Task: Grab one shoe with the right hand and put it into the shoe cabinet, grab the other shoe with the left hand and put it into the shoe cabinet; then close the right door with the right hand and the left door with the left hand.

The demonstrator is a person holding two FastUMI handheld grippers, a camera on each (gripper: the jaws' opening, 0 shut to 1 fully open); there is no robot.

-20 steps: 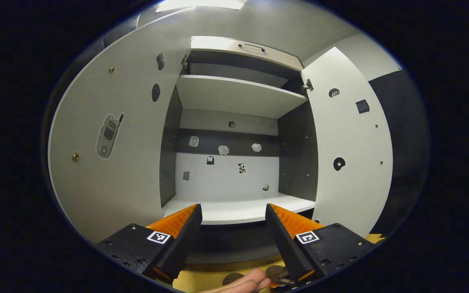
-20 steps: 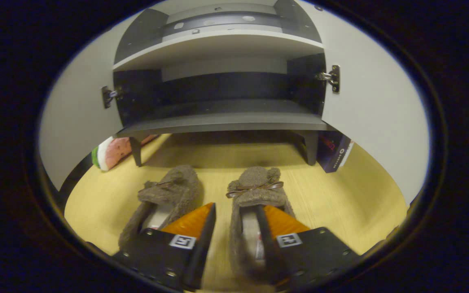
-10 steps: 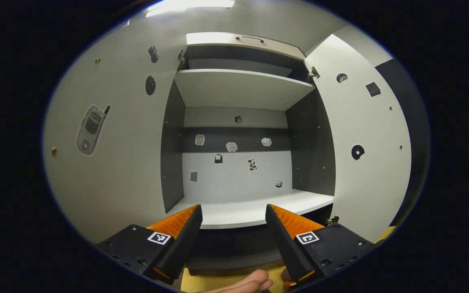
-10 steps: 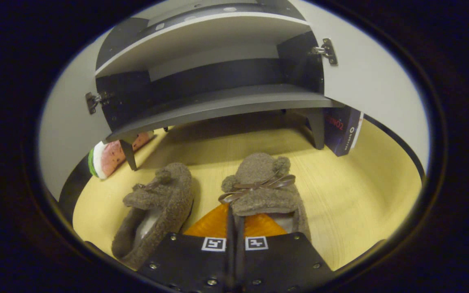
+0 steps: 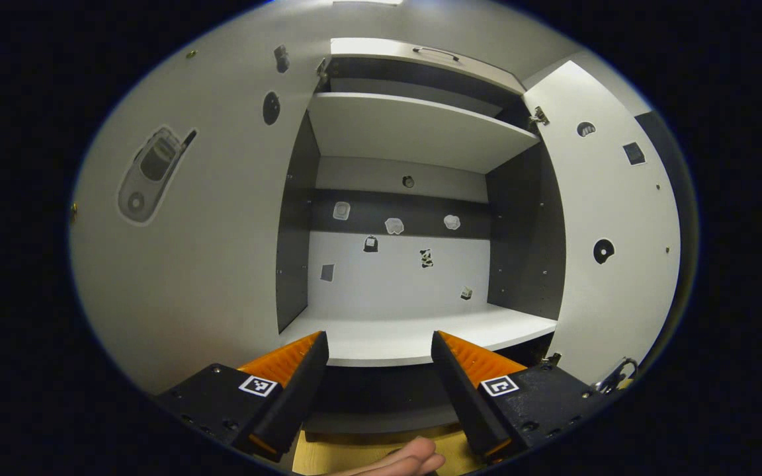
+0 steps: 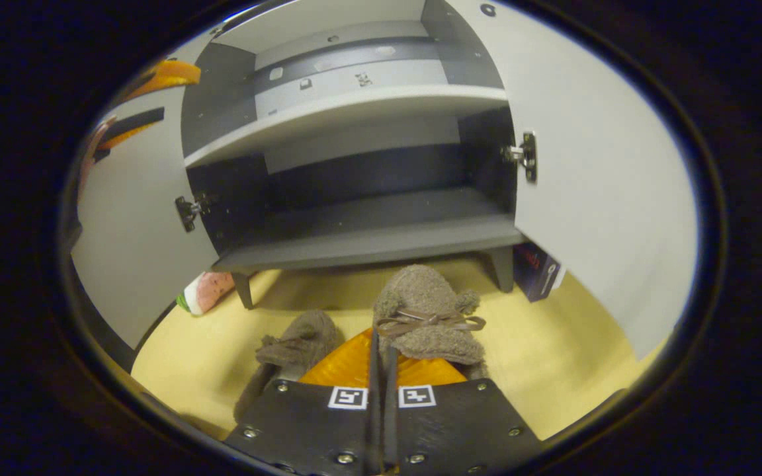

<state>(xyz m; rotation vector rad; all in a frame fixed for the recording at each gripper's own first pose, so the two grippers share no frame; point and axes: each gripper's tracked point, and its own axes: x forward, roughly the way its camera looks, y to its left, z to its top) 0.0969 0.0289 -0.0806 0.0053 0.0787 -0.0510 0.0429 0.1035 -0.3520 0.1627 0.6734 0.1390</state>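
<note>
In the right gripper view, my right gripper is shut on the side wall of a fuzzy brown shoe with a bow. The shoe is held up off the yellow floor, toe toward the open shoe cabinet's grey bottom shelf. The other brown shoe lies on the floor to its left. In the left gripper view, my left gripper is open with nothing between its fingers. It faces the cabinet's white middle shelf. Both doors stand open: the left door and the right door.
A watermelon-patterned object lies by the cabinet's left leg. A dark box stands beside the right leg. Small stickers dot the cabinet's back wall. A hand's fingers show below my left gripper.
My right gripper went from open around the right-hand shoe to shut on it, then raised it off the floor toward the cabinet. The left gripper shifted slightly and stayed open.
</note>
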